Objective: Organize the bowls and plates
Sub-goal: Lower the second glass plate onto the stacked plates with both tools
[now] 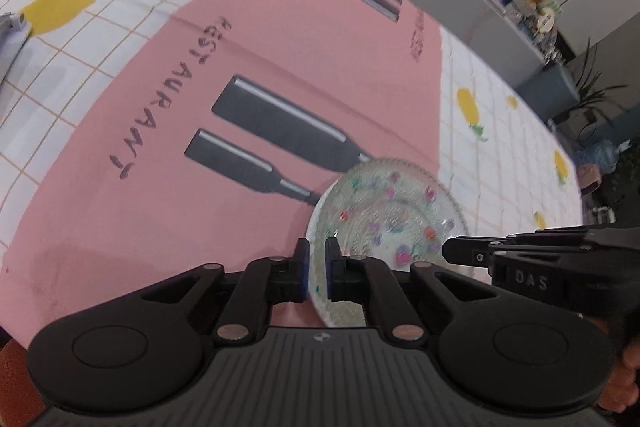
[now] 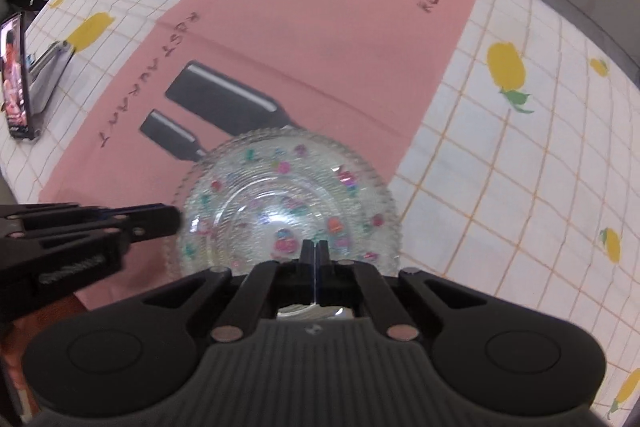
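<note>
Reads "RESTAURANT" beside printed bottles on pink rectangular placemat (image 2: 312, 39); "DAS" on right tongs (image 2: 315, 259). Open room toward surface's (image 2: 520, 167) far edge. Clear round glass plate with coloured flowers (image 2: 288, 203) at mat's near corner, rim pinched by both left tongs (image 1: 317, 267) and right, nearly closed.

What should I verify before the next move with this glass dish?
1. Left gripper clamps the glass dish rim: ok, rim sits between its pads.
2. Right gripper holds the rim: cannot tell; jaws shut at the near edge, no glass visible between them.
3. Dish flat on the pink placemat: cannot tell.
4. Surroundings clear: ok; only the phone, far aside.
5. Other plates or bowls in view: not ok, none seen.
</note>
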The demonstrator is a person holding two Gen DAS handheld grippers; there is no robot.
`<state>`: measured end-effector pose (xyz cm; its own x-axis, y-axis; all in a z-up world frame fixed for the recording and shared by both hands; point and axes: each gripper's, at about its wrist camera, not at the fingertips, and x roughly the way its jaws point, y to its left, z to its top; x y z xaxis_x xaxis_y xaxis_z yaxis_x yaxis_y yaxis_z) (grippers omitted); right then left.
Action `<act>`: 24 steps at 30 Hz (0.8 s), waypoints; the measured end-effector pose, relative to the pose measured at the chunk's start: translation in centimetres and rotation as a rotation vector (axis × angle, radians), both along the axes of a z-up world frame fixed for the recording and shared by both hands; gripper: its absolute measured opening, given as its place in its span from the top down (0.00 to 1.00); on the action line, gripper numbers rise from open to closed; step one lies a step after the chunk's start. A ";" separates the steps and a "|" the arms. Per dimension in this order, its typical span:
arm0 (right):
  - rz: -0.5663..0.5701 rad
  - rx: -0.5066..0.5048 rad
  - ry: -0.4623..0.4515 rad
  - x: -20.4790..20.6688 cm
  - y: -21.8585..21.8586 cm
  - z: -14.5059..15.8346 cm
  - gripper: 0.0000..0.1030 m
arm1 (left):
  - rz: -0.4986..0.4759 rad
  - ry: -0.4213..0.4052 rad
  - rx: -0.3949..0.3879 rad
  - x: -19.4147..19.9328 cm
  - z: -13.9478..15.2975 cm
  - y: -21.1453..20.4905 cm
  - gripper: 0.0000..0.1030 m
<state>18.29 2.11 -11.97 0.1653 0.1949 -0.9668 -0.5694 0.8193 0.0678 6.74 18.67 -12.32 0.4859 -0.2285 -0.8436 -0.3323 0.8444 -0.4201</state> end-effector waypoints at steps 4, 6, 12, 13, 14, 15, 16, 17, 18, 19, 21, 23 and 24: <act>-0.072 -0.020 -0.012 1.5 -1.2 -0.1 0.97 | 0.002 -0.022 0.035 0.0 0.4 0.0 0.84; -0.102 -0.024 -0.014 2.1 -1.9 -0.2 0.90 | 0.009 -0.024 0.035 0.3 0.3 -0.1 0.80; -0.162 -0.017 0.016 3.2 -3.1 -1.2 0.76 | 0.012 -0.016 0.021 0.7 -0.4 -0.3 0.79; -0.173 -0.008 0.030 3.3 -3.3 -1.4 0.76 | 0.010 -0.012 0.019 0.7 -0.5 -0.3 0.79; -0.187 0.003 0.043 3.5 -3.6 -1.6 0.75 | 0.010 -0.008 0.016 0.8 -0.6 -0.4 0.79; -0.202 0.020 0.060 3.7 -3.8 -1.8 0.75 | 0.008 -0.004 0.014 0.8 -0.8 -0.4 0.80; -0.218 0.038 0.079 3.9 -4.1 -1.9 0.79 | 0.005 0.000 0.011 0.7 -0.9 -0.4 0.80; -0.230 0.057 0.097 4.0 -4.2 -2.1 0.82 | 0.001 0.005 0.006 0.8 -1.0 -0.5 0.80; -0.239 0.069 0.110 4.1 -4.4 -2.1 0.82 | -0.004 0.010 0.002 0.7 -1.1 -0.6 0.82; -0.241 0.070 0.111 4.1 -4.4 -2.1 0.83 | -0.014 0.014 -0.007 0.8 -1.3 -0.7 0.86; -0.229 0.060 0.104 4.0 -4.2 -1.9 0.86 | -0.024 0.015 0.007 0.8 -1.3 -1.0 0.86; -0.222 0.052 0.099 3.9 -4.0 -1.7 0.86 | -0.025 0.017 0.017 0.8 -1.2 -1.2 0.86; -0.219 0.051 0.098 3.9 -4.0 -1.7 0.86 | -0.023 0.019 0.017 0.8 -1.2 -1.2 0.86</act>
<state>22.16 -1.89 -13.64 0.1152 0.2140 -0.9700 -0.3674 0.9165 0.1586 7.56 17.46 -13.50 0.4647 -0.2250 -0.8564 -0.3206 0.8588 -0.3996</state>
